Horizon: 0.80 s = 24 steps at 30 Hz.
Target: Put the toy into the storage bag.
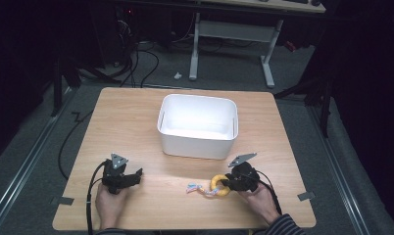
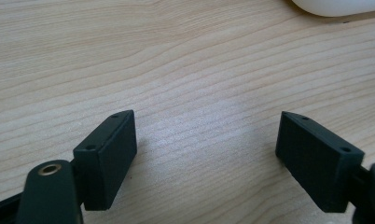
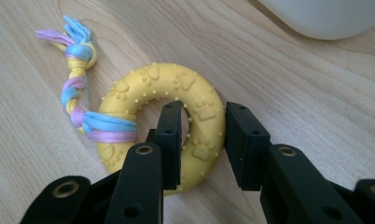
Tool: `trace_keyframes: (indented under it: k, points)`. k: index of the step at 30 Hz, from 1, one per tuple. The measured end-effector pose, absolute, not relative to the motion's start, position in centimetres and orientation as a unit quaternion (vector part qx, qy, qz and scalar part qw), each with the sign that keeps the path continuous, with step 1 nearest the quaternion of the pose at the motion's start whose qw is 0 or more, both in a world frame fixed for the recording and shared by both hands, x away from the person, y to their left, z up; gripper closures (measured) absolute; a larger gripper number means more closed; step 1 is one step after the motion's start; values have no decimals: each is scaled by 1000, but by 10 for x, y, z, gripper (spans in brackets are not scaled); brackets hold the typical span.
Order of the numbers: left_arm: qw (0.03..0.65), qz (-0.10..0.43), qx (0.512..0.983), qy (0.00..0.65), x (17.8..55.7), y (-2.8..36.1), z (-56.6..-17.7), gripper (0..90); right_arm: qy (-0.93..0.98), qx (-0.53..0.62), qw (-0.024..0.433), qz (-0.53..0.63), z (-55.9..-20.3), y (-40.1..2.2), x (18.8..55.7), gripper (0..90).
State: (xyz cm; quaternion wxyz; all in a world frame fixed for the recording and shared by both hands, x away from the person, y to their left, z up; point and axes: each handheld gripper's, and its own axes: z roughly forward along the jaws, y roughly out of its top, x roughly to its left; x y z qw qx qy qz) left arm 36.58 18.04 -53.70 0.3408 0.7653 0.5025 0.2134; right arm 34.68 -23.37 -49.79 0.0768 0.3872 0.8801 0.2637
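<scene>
A yellow rubber ring toy with paw prints lies flat on the wooden table, near the front right. A braided pink, blue and yellow rope is knotted to its left side. My right gripper is shut on the ring's right part, one jaw inside the hole and the other outside. In the high view the ring and right gripper sit right of centre. My left gripper rests at the front left, held by a hand. Its jaws stand wide open over bare wood.
A white plastic bin stands behind both grippers at the table's middle, with nothing inside it. Its rounded edge shows at the top of the left gripper view and the right gripper view. Desk legs and cables lie on the floor beyond.
</scene>
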Motion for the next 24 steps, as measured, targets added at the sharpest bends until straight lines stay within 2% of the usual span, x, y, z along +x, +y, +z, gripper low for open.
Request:
trace_keyframes:
  k: [24]
  points:
    - [341,213,765,502,366,180,-537,209,866,396,82,293,-475,-264,338,692]
